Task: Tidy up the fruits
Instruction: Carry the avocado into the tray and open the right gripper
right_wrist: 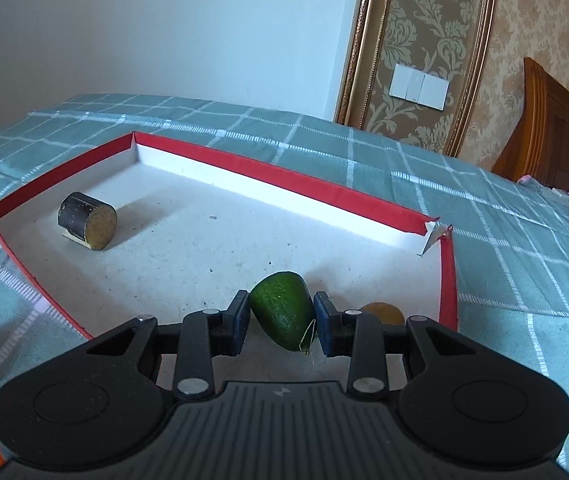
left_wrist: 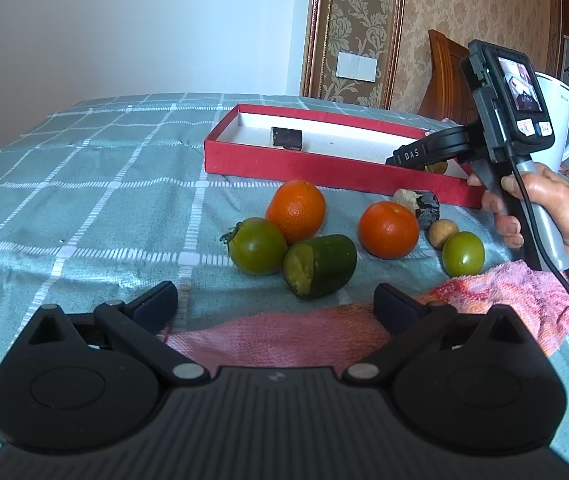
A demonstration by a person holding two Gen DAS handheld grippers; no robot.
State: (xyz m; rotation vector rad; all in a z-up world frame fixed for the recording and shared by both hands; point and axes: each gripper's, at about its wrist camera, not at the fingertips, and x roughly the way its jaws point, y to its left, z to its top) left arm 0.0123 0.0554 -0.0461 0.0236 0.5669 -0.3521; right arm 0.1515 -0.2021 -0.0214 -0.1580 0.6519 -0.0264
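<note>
We noted the right gripper (right_wrist: 282,322) clenched on a green fruit piece (right_wrist: 283,311), both pads pressed to its sides, at lower centre of the right wrist view. The piece hung over the white floor of the red box (right_wrist: 272,178), near its right end. A small brownish fruit (right_wrist: 383,313) lay just right of it, partly hidden by the finger. A dark cut cylinder (right_wrist: 87,221) lay on its side at the box's left end, well apart.

In the left wrist view, the left gripper (left_wrist: 276,304) stood released, jaws wide with nothing between them, above a pink towel (left_wrist: 284,340) at lower centre. Ahead on the checked cloth (left_wrist: 84,200) lay two oranges (left_wrist: 295,211) (left_wrist: 388,229), two green tomatoes (left_wrist: 258,246) (left_wrist: 463,253), and a green cut piece (left_wrist: 319,266) touching the left tomato. A small tan fruit (left_wrist: 442,233) sat beside the right tomato. A hand (left_wrist: 540,208) held the right gripper's handle at the right edge, its fingers over the box.
</note>
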